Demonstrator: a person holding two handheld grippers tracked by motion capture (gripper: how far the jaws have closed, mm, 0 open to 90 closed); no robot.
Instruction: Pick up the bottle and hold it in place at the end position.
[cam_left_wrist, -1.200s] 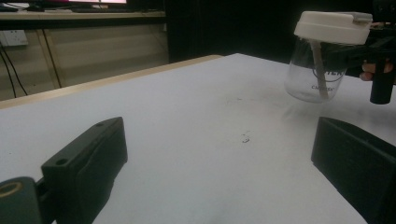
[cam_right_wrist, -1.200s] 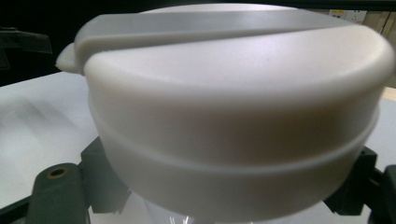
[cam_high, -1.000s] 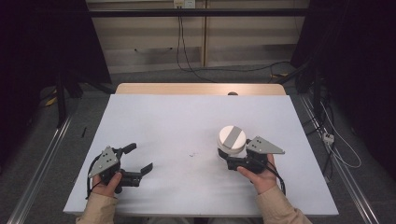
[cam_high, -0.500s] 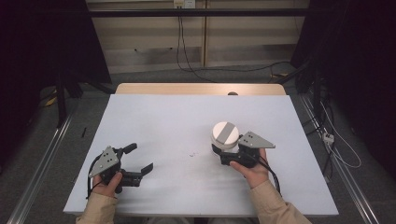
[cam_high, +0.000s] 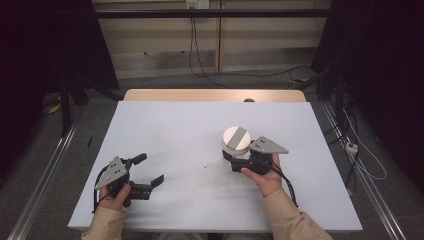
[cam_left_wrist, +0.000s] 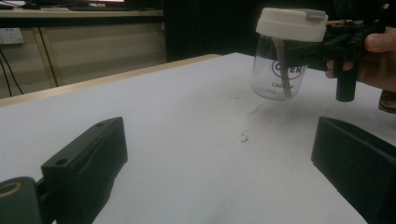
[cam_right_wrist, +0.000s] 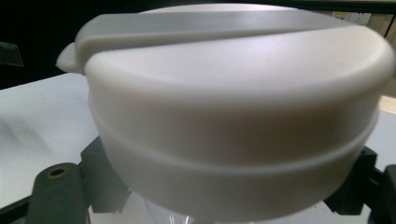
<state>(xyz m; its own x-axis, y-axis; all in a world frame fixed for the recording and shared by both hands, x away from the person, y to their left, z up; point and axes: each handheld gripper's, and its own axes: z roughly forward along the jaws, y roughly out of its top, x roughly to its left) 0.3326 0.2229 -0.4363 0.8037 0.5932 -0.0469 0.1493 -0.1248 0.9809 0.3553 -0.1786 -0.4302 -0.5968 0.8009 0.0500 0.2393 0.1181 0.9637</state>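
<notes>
A clear glass jar (cam_high: 236, 139) with a white lid and dark print hangs a little above the white table (cam_high: 175, 120), right of its middle. My right gripper (cam_high: 234, 157) is shut on the jar just under the lid, held level by a hand. In the left gripper view the jar (cam_left_wrist: 279, 74) casts a shadow on the table below it. The white lid (cam_right_wrist: 233, 107) looms close in the right gripper view, with black fingers (cam_right_wrist: 100, 186) on either side. My left gripper (cam_high: 150, 169) rests open near the front left edge with nothing between its fingers (cam_left_wrist: 88, 163).
A small dark speck (cam_high: 205, 165) lies on the table between the two grippers. A wooden strip (cam_high: 210, 95) runs along the table's far edge. Cables (cam_high: 350, 145) lie on the floor to the right, and a metal rail (cam_high: 45, 180) to the left.
My right gripper has carried the jar to the left and a little farther from the person. The left gripper has stayed where it was.
</notes>
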